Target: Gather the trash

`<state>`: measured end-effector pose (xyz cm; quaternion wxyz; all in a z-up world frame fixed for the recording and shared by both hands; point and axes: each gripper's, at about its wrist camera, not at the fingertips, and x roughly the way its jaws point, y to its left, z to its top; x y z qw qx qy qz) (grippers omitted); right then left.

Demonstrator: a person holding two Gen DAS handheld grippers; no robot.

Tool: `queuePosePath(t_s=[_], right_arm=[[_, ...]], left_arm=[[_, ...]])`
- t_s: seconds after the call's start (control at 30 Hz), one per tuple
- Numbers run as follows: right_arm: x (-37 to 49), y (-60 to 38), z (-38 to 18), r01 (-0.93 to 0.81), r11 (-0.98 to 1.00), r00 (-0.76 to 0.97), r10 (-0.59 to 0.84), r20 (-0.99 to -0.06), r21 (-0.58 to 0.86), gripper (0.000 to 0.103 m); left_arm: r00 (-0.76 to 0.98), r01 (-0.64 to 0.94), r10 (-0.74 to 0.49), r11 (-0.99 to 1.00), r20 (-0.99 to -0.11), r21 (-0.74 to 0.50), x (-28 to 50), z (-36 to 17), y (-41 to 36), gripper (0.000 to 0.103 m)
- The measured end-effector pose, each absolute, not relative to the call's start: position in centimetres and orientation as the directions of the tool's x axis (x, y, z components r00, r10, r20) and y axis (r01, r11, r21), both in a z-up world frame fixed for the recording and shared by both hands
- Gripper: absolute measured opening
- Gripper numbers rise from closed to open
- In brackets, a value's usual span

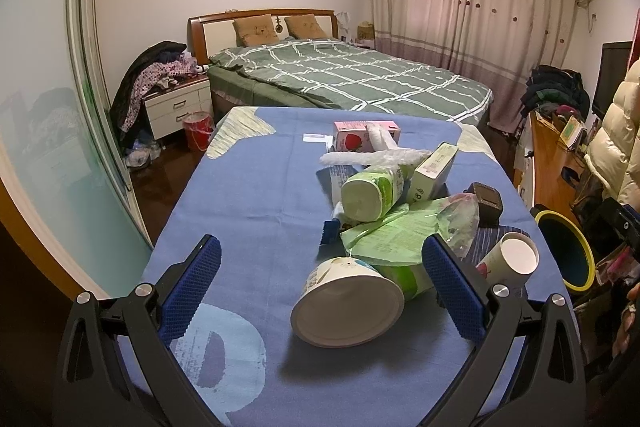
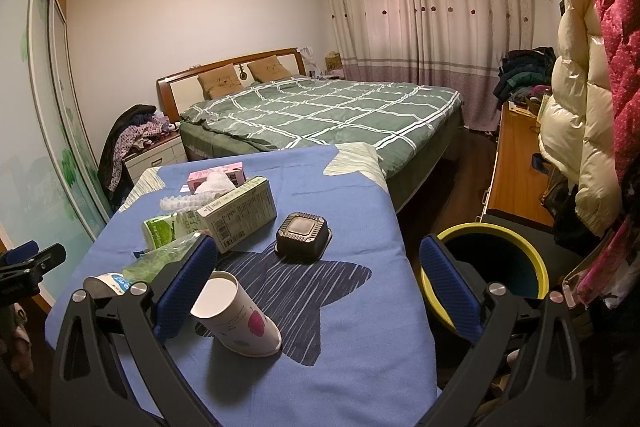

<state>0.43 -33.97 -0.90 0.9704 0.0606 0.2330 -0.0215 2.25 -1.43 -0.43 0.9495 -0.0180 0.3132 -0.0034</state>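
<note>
A: Blue cloth over the table [image 1: 248, 195], trash heaped on it. Item one?

B: White paper bowl [image 1: 347, 301], on its side, base towards me, lying between the spread fingers of my left gripper [image 1: 320, 283]; nothing pinched.

A: Item two?

B: Paper cup [image 2: 236, 315], tipped over, just beside the left finger of my right gripper [image 2: 320, 287], also spread and empty.

A: Remainder?

B: At twelve o'clock from the bowl: green wrapper [image 1: 392, 235], green-white tub [image 1: 370, 193], pale carton [image 1: 434, 169], pink carton [image 1: 352, 137]. Black square container [image 2: 303, 235] at one o'clock from the cup.

A: Bin?

B: Yellow-rimmed bin [image 2: 516, 239], off the table's edge at three o'clock.
</note>
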Motion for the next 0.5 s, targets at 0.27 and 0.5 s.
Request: queuePosePath(t_s=[0.27, 0.5], right_arm=[[2.4, -32.9, -1.3, 0.033, 0.993, 0.882, 0.026, -0.47, 0.117, 0.097], [5.8, -29.9, -2.4, -0.052, 0.991, 0.853, 0.108, -0.511, 0.123, 0.097]], left_arm=[[0.802, -0.033, 0.003, 0.999, -0.598, -0.04, 3.3, -0.7, -0.3, 0.099], [0.798, -0.064, 0.025, 0.997, -0.602, -0.043, 4.3, -1.2, 1.1, 0.099]])
